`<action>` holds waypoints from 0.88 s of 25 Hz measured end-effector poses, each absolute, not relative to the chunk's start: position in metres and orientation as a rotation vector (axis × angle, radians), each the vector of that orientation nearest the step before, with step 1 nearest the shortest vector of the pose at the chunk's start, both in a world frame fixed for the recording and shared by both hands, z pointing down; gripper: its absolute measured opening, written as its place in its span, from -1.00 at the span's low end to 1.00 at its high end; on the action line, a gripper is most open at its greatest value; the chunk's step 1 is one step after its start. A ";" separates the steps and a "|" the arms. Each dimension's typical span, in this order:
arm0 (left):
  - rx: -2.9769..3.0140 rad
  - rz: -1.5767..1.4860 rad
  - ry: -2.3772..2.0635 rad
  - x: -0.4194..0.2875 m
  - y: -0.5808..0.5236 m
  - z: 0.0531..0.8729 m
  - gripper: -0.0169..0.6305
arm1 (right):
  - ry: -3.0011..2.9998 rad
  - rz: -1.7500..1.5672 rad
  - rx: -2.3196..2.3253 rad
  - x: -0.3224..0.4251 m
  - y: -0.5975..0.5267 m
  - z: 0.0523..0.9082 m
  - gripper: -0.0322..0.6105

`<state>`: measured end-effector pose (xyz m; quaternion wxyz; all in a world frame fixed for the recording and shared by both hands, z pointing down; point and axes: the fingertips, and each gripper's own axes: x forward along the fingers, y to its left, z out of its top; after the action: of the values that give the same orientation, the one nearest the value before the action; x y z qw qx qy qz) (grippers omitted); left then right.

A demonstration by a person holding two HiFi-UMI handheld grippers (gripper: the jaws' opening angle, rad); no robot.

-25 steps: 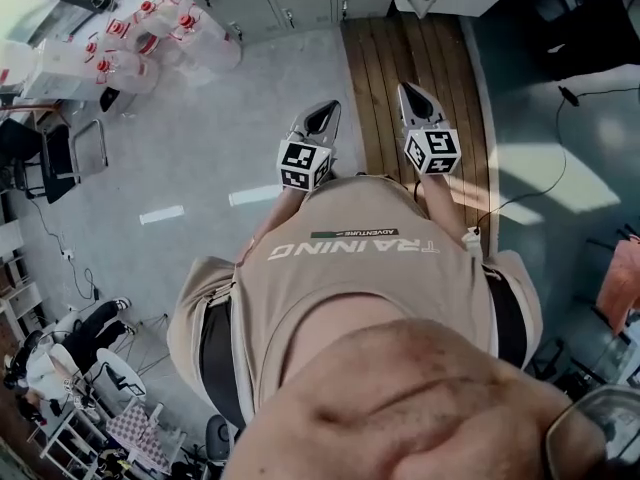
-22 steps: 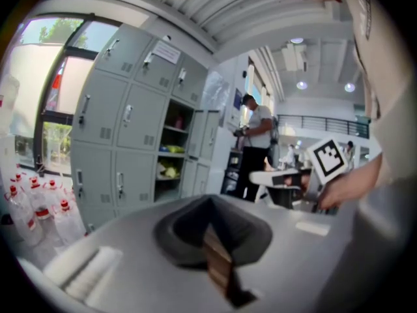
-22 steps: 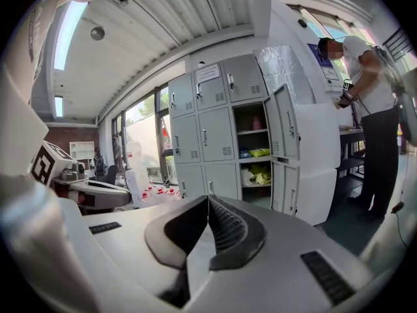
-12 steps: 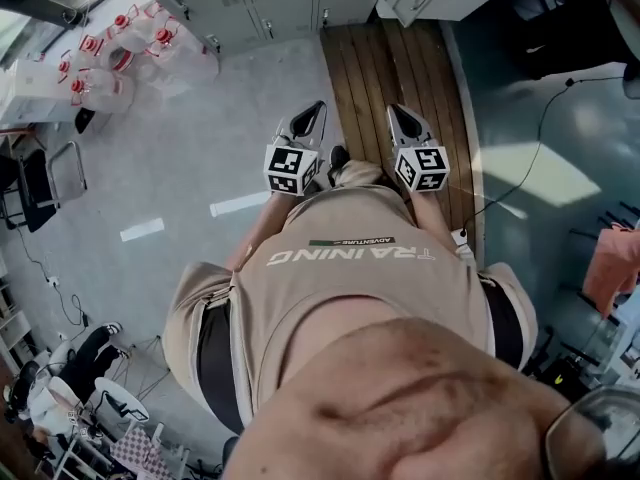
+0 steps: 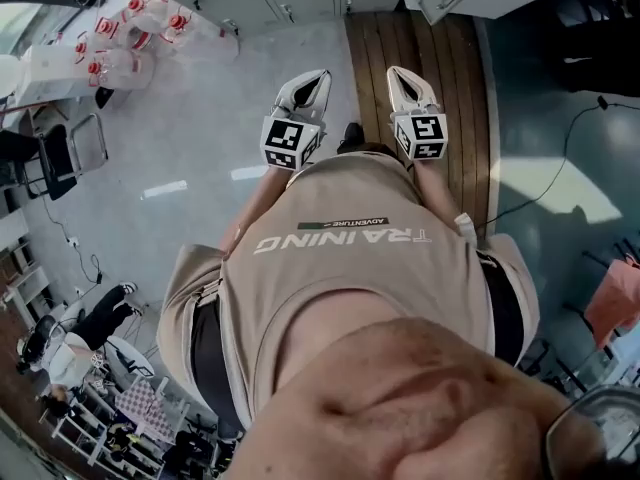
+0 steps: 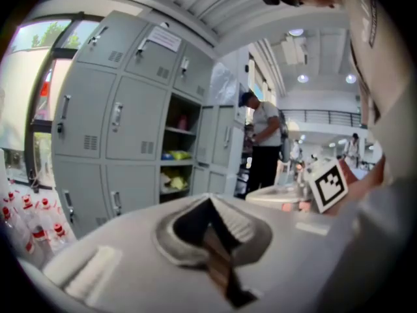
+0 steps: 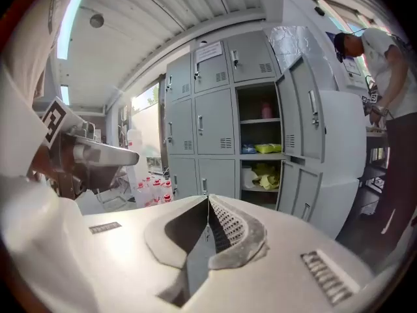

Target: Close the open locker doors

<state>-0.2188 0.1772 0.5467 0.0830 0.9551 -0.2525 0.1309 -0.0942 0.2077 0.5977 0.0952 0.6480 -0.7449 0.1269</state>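
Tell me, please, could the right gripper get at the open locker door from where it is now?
Probably not yet. The right gripper, jaws together, is held well short of the open locker door, with floor between them. Nothing seems to block the way, so stepping closer should do it.

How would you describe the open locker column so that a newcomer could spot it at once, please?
Find the grey locker bank. Right of the closed lockers stands the open column, its doors swung out to the right. It alone shows dark shelves holding yellow-green items.
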 end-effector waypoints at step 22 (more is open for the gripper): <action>2.761 0.416 -0.783 -0.173 0.055 0.580 -0.96 | -2.213 0.400 1.841 -0.052 0.083 0.623 -0.85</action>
<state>-0.1726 0.0546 0.5804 0.1206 0.9452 -0.2680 0.1423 -0.0524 0.0832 0.6225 0.1176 0.6290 -0.7562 0.1366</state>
